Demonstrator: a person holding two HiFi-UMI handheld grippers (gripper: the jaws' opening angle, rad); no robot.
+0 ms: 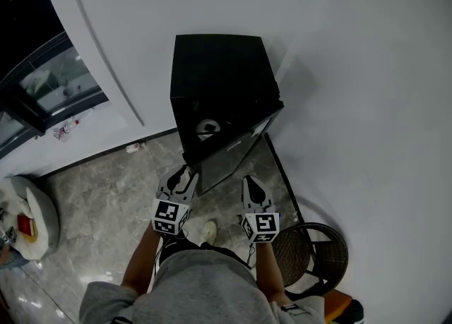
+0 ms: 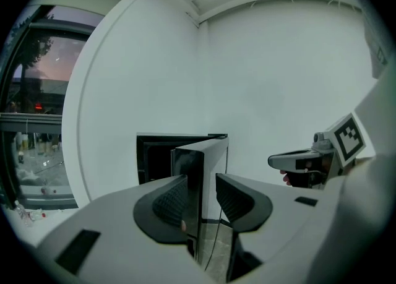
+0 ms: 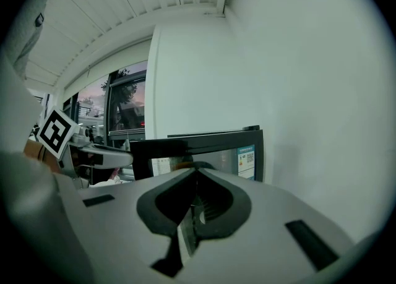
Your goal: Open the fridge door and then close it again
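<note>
A small black fridge (image 1: 219, 79) stands on the floor against the white wall, its door (image 1: 227, 162) swung partly out toward me. My left gripper (image 1: 186, 174) is at the door's free edge. In the left gripper view the door edge (image 2: 207, 159) runs between the pads (image 2: 170, 202), and the left gripper (image 2: 201, 197) is shut on it. My right gripper (image 1: 248, 183) hovers just right of the door, shut and holding nothing. In the right gripper view its tips (image 3: 195, 180) meet in front of the fridge (image 3: 213, 146).
A round dark wicker stool (image 1: 311, 248) stands at my right, close to the right arm. A white rounded object (image 1: 32, 217) sits at the left on the grey stone floor. A glass door (image 1: 49, 82) lies at the upper left. My shoe (image 1: 208, 229) is below the fridge door.
</note>
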